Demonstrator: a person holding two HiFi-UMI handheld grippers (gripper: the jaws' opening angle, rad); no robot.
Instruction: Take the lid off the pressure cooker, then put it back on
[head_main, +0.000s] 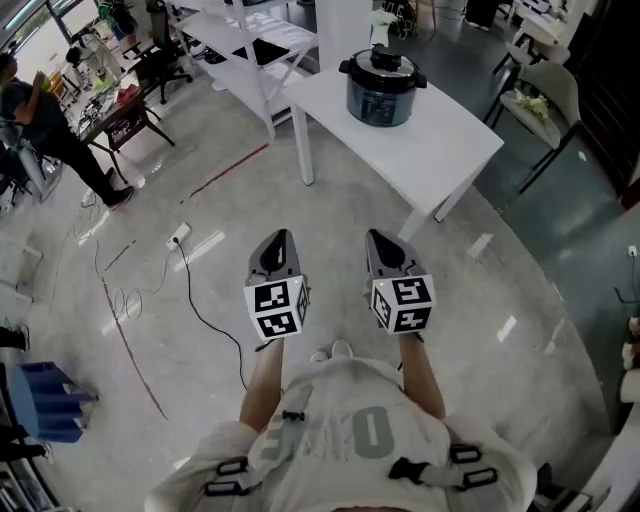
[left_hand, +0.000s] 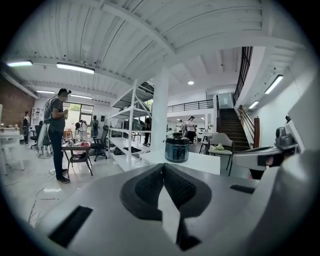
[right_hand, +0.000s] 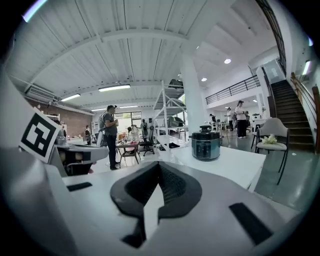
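Cooker (head_main: 381, 88) — well beyond left tool (head_main: 282, 238), right tool (head_main: 376, 238).

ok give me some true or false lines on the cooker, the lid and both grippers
1. The lid sits on the cooker. True.
2. The left gripper holds the lid. False: its jaws are together on nothing, and it is well short of the cooker.
3. The right gripper has its jaws together. True.
4. The cooker stands on the floor. False: it stands on the white table.
5. Both grippers point roughly toward the table. True.
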